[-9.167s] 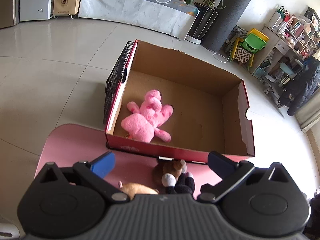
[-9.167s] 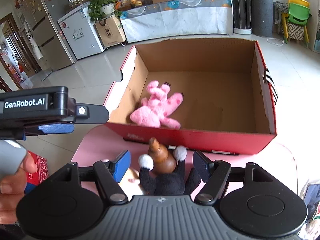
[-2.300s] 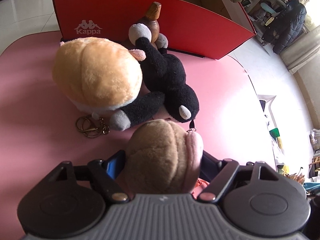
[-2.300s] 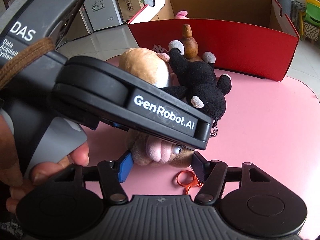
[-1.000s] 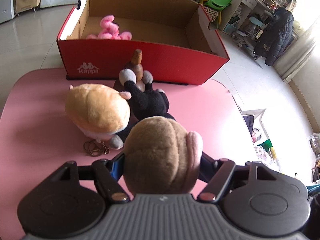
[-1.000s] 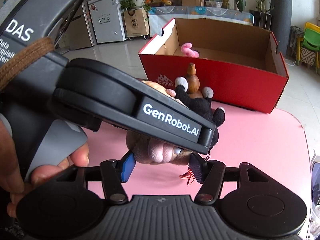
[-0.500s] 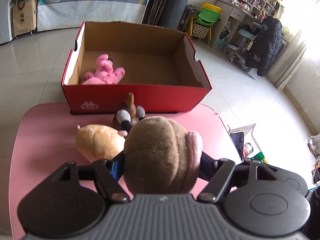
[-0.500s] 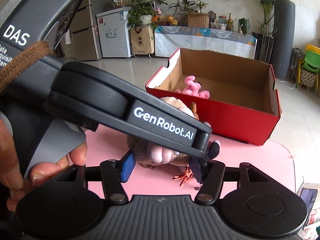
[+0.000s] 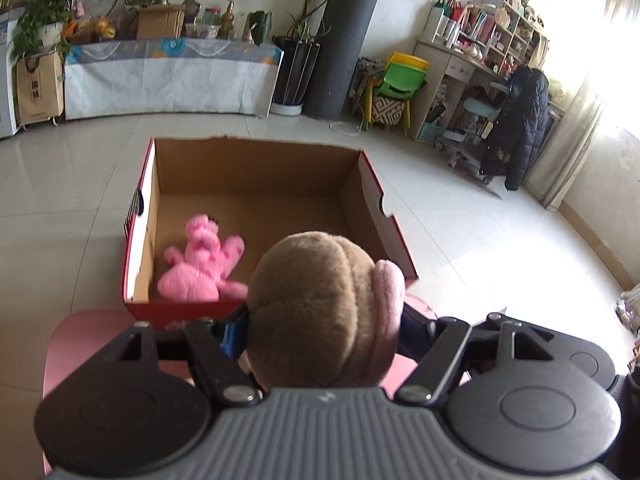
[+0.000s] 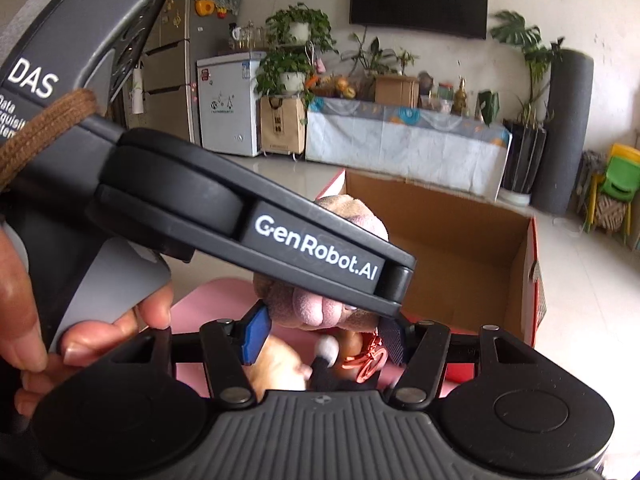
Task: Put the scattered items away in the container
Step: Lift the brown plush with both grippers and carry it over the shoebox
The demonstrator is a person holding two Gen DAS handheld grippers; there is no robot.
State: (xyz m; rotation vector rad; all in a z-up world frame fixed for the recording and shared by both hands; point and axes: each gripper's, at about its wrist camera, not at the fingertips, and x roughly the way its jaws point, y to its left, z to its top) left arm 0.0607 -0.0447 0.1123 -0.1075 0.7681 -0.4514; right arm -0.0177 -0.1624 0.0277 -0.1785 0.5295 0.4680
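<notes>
While both of your grippers clamp the brown plush head between them, the red shoebox lies straight ahead of and below the load, its long axis running away from you in the left wrist view. Your left gripper pinches the toy across its sides, blue pads pressed into the fur. Your right gripper holds the same toy lower down, at the pink snout, with its pads set against the plush and the orange keyring clasp dangling near its right finger. Neither hand is clearly nearer the box; they travel as one.

The toy hangs above the pink table, about level with the box's near wall, so the coming move is likely forward and over that wall before you let go.

Inside the box a pink plush lies near the front left corner; the rest of the cardboard floor shows bare. Aim right of it, I would judge. Below the load, a tan plush and a black plush wait on the table.
</notes>
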